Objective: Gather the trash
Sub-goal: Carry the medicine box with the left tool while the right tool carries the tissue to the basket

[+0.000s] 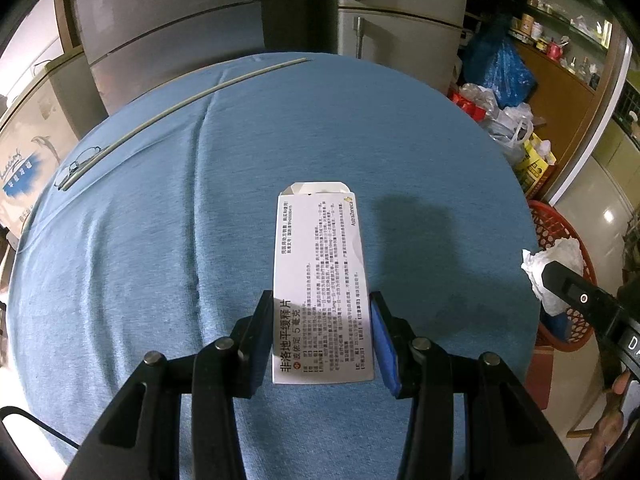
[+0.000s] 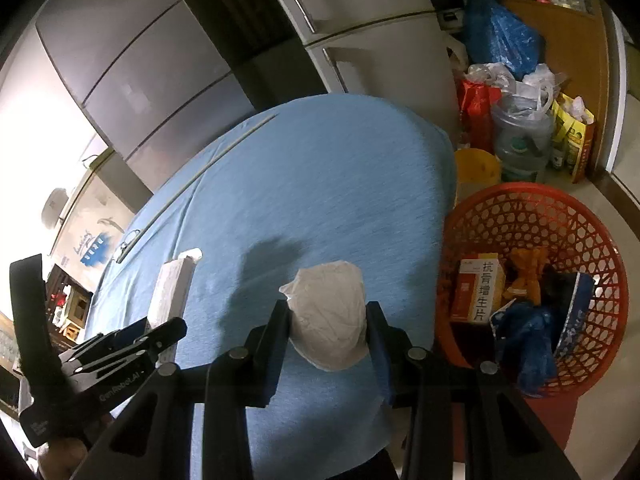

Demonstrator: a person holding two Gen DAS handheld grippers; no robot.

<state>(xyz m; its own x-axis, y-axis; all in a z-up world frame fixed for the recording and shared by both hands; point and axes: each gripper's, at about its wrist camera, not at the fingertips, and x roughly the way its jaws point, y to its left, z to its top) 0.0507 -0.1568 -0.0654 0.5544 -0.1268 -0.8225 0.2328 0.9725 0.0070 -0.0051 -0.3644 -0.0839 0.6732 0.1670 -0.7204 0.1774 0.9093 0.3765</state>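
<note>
A blue cloth [image 1: 200, 240] covers the round table, creased in a long fold running away from the camera. Near its far left edge lie a pair of glasses [image 1: 78, 166] and a thin pale rod [image 1: 180, 106], the rod crossing the glasses. Two grey refrigerators [image 1: 400, 4] stand behind the table. To the right, on the floor, sit a blue plastic bag [image 2: 500, 36], a large water jug [image 2: 520, 140] (partly under clear bags) and a yellow bucket [image 2: 476, 168].
</note>
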